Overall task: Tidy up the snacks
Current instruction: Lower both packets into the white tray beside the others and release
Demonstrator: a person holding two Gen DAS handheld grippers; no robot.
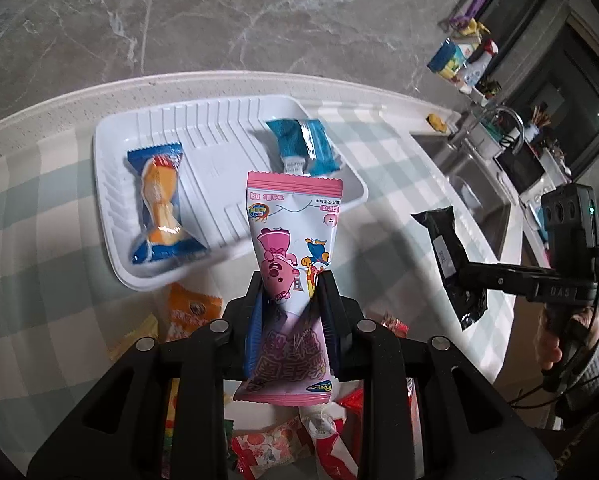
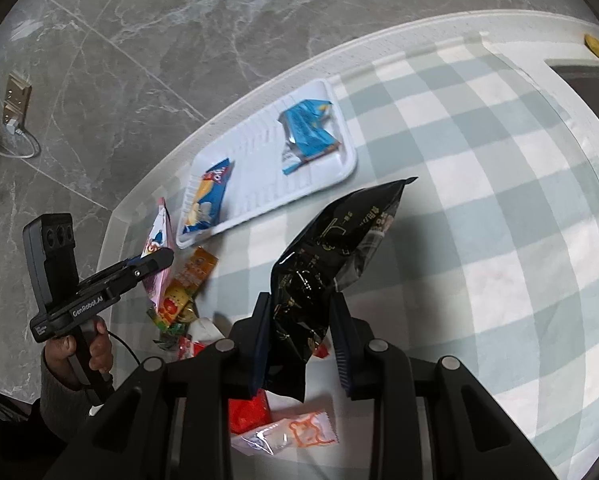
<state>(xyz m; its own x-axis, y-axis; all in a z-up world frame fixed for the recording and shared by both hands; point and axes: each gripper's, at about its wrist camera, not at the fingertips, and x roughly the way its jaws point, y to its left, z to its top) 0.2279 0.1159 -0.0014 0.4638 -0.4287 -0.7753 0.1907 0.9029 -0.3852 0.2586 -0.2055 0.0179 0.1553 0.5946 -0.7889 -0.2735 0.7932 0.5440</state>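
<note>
Checked cloth on the tabletop (image 2: 479,200), grey marble floor beyond. Left gripper (image 1: 291,280) has its jaws clamped on a pink snack packet (image 1: 291,240), held up just above the white tray (image 1: 227,152). Right gripper (image 2: 299,308) jaws pinch a black packet (image 2: 331,248), lifted over the loose snack pile (image 2: 179,300) near the tray.

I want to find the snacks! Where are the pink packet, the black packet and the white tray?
pink packet (image 1: 283,240), left wrist view, printed front.
black packet (image 2: 323,264), right wrist view, shiny middle.
white tray (image 1: 219,120), left wrist view, ribbed floor.
</note>
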